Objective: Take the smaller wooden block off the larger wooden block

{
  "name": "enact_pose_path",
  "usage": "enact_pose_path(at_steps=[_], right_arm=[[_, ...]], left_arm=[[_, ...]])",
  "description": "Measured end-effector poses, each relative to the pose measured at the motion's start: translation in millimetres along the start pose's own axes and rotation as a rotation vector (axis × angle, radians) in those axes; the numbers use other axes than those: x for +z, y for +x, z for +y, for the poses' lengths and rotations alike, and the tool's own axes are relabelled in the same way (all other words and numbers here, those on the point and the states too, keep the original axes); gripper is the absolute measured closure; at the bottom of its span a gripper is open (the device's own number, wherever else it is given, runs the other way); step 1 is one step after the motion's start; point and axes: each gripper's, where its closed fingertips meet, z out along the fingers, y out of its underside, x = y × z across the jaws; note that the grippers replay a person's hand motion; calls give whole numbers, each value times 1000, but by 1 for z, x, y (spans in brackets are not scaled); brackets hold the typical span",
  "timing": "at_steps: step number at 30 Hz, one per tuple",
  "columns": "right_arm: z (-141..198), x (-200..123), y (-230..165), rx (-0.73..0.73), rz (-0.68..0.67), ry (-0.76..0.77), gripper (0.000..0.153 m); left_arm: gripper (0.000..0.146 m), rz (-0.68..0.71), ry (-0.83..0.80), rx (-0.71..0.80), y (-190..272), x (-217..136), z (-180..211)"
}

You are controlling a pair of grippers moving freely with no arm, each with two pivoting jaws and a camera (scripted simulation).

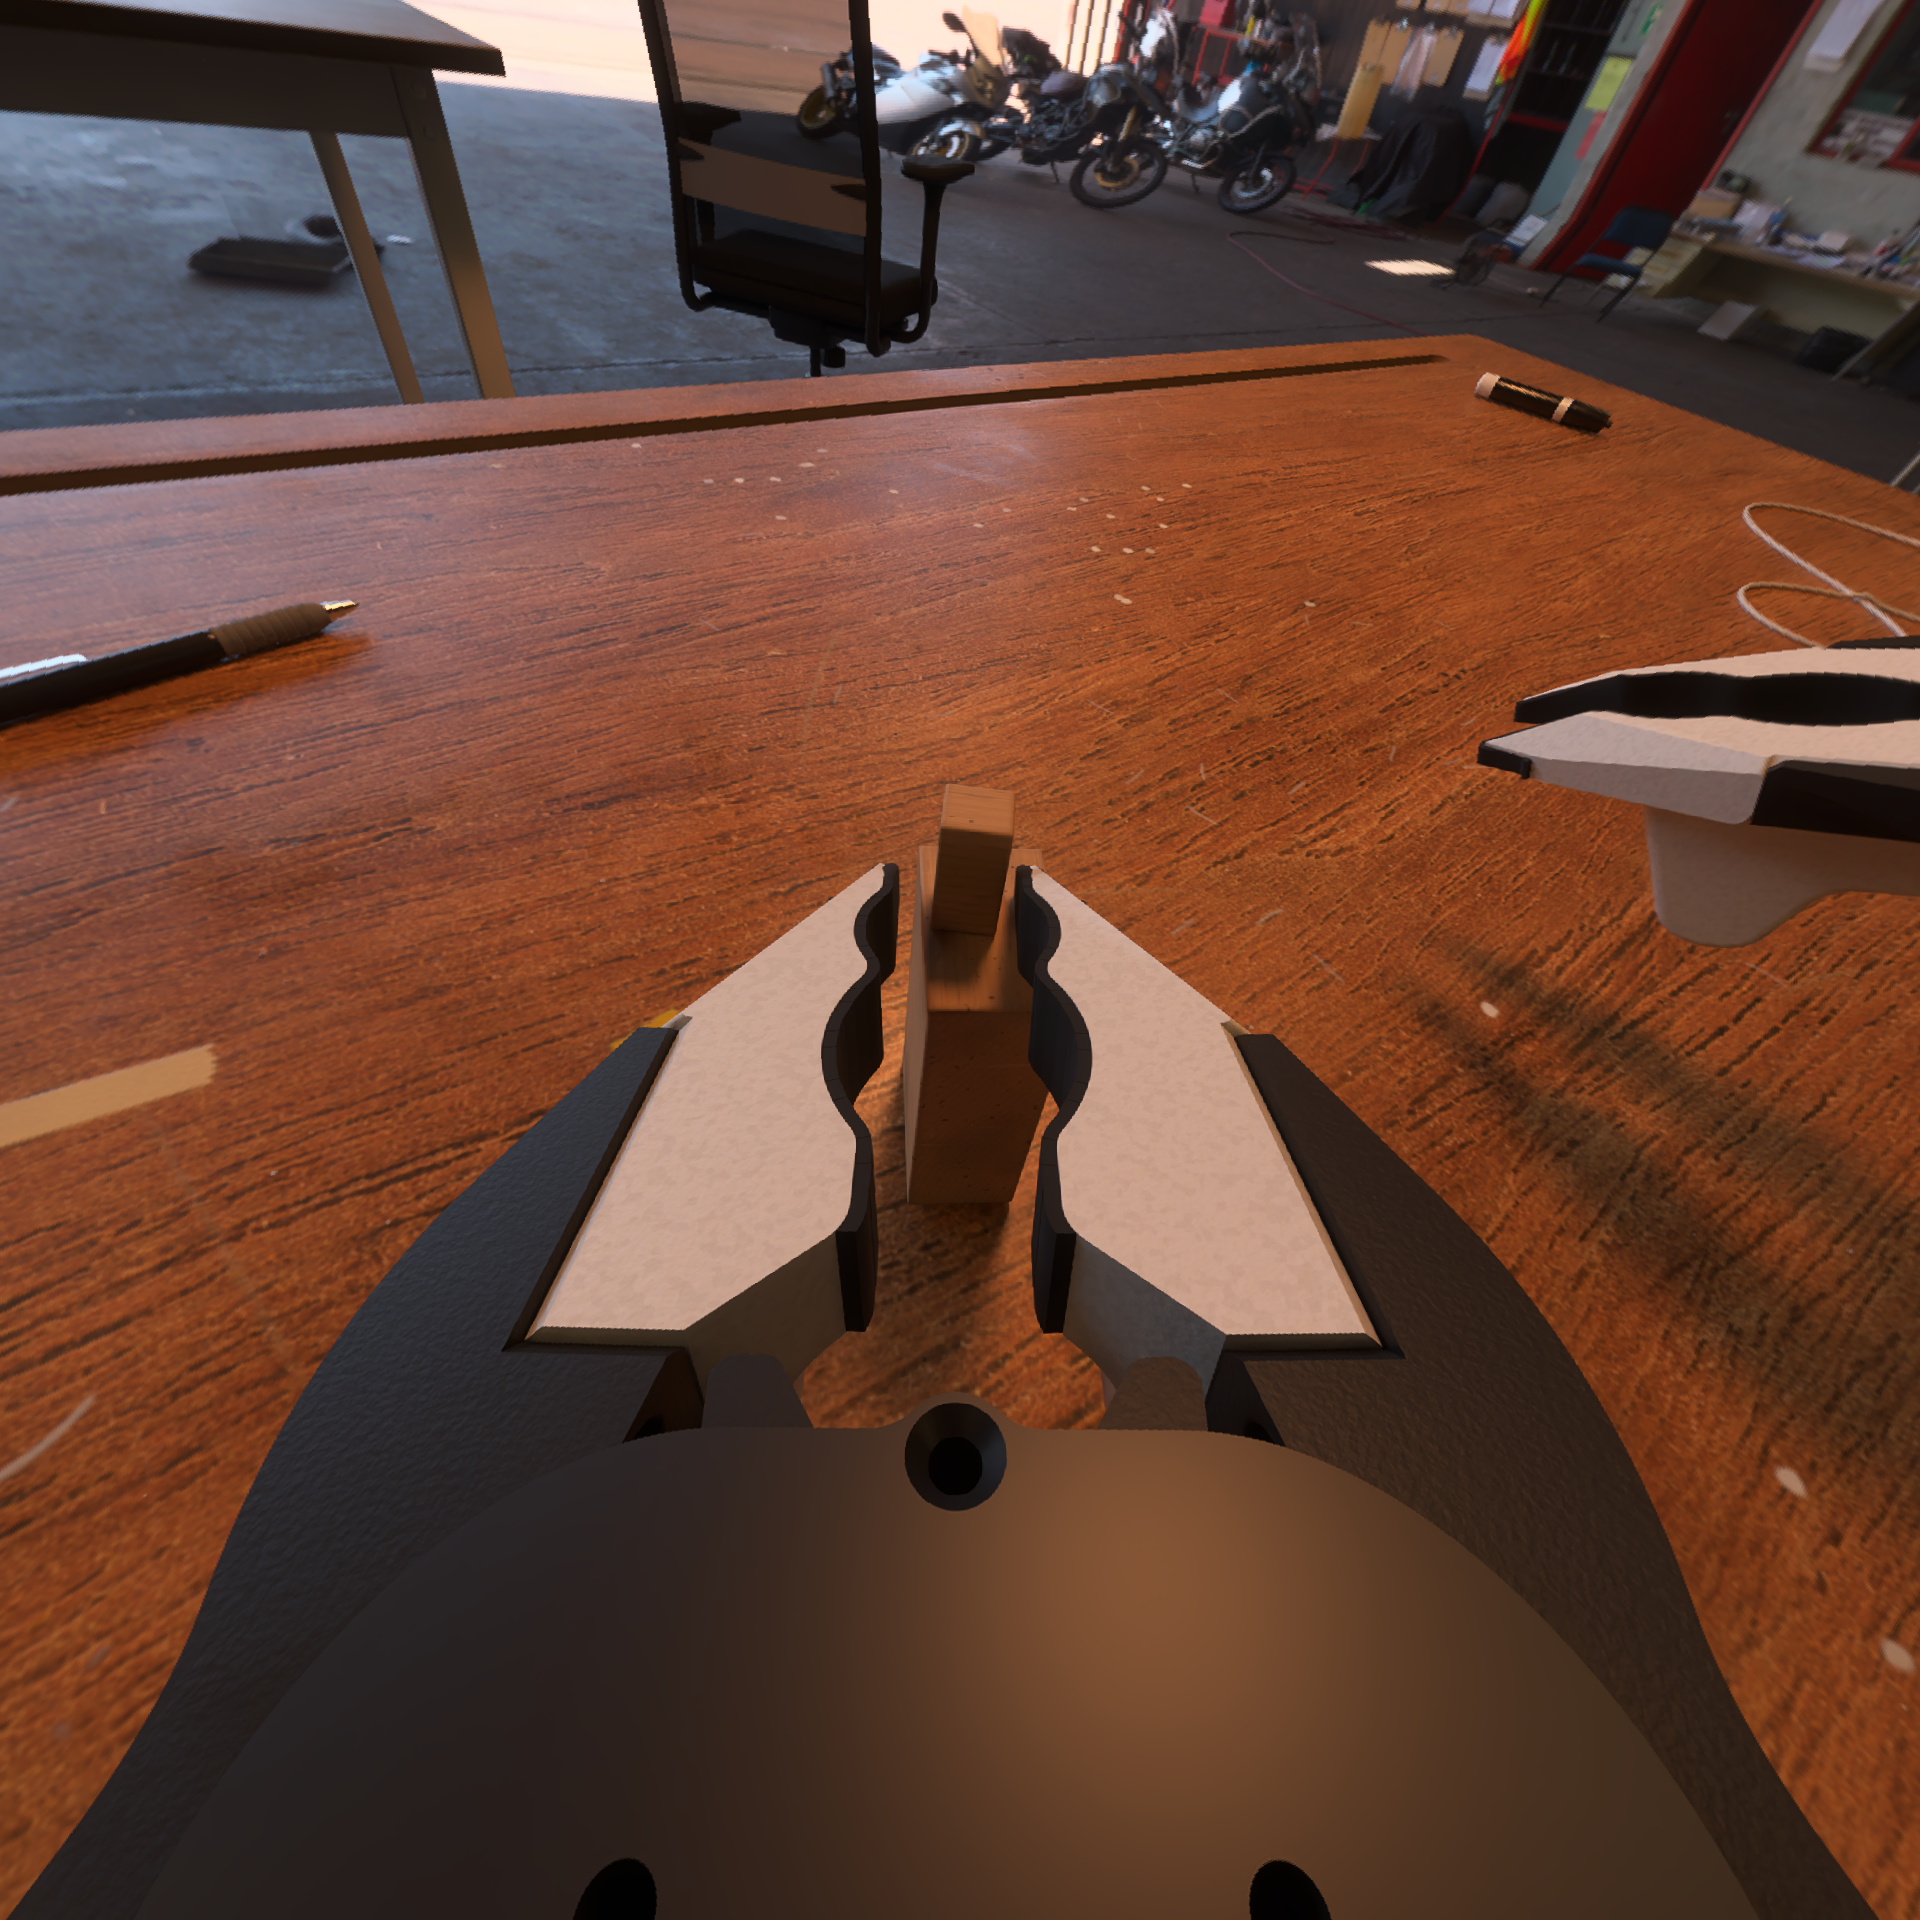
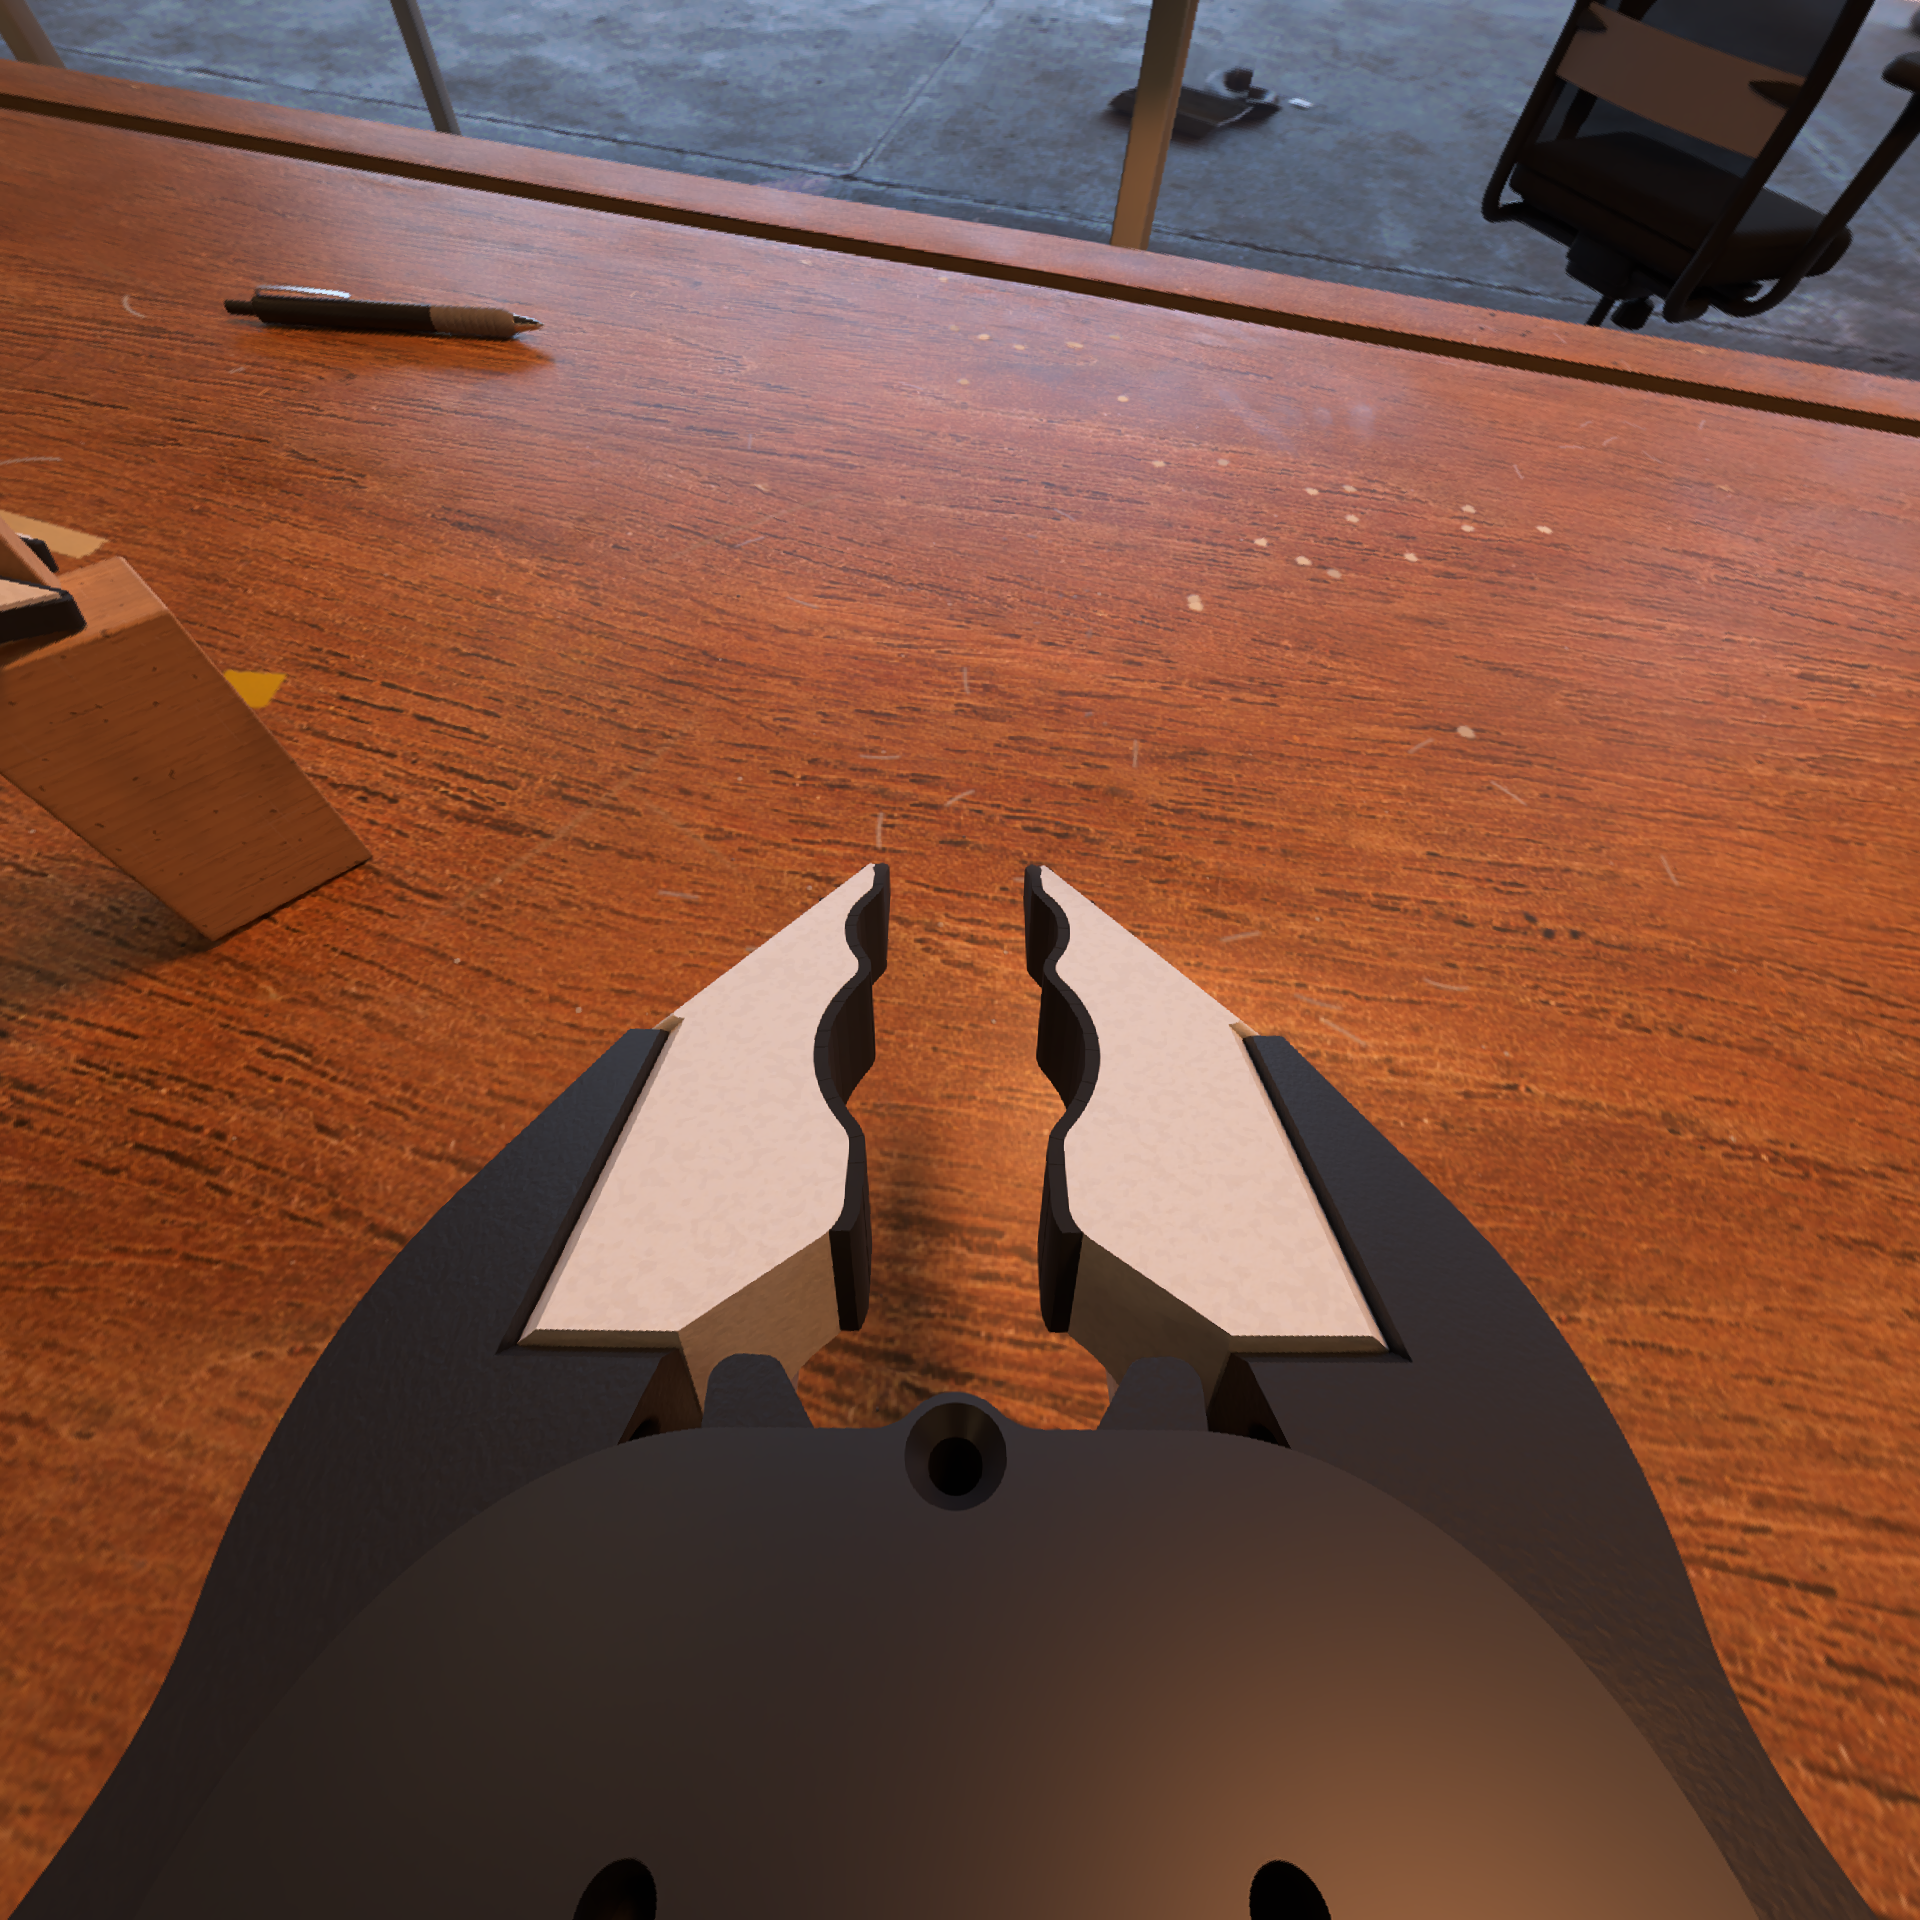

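The larger wooden block (image 1: 971, 1101) stands on the brown table (image 1: 1143, 644). The smaller wooden block (image 1: 974, 862) stands upright on its far end. My left gripper (image 1: 956, 883) is open. Its jaws flank the larger block: the right finger is against it and a thin gap shows at the left finger. My right gripper (image 2: 956, 883) is open and empty above bare table. It shows at the right edge of the left wrist view (image 1: 1501, 736), well right of the blocks. The larger block shows at the left edge of the right wrist view (image 2: 156, 758).
A black pen (image 1: 208, 644) lies at the left, also in the right wrist view (image 2: 384, 314). A dark marker (image 1: 1543, 402) lies at the far right, with a loop of white cord (image 1: 1818, 582) nearer. A groove runs along the table's far edge, and an office chair (image 1: 800, 187) stands beyond it.
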Motion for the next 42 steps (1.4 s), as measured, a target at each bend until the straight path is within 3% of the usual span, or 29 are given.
enact_pose_path(at_steps=[4, 14, 19, 24, 29, 34, 38, 42], right_arm=[[1, -10, 6, 21, 28, 10, 130], [6, -35, 20, 43, 107, 34, 135], [-18, -56, 20, 23, 167, 106, 140], [-69, -88, 5, -16, 196, 237, 142], [-137, -99, -62, -64, 77, 357, 140], [-189, -75, -176, -95, -153, 397, 139], [-203, -45, -277, -92, -348, 363, 138], [-187, -18, -362, -82, -493, 284, 136]], left_arm=[[134, -1, 27, 63, 12, -3, -4], [134, 33, 16, 115, 36, -3, -4], [134, 45, 73, 170, 44, -18, -22], [134, 26, 188, 213, 45, -54, -62], [134, -107, 272, 247, 7, -124, -111], [134, -315, 285, 215, -71, -216, -134], [134, -487, 282, 164, -136, -289, -129], [134, -615, 257, 110, -192, -340, -103]])
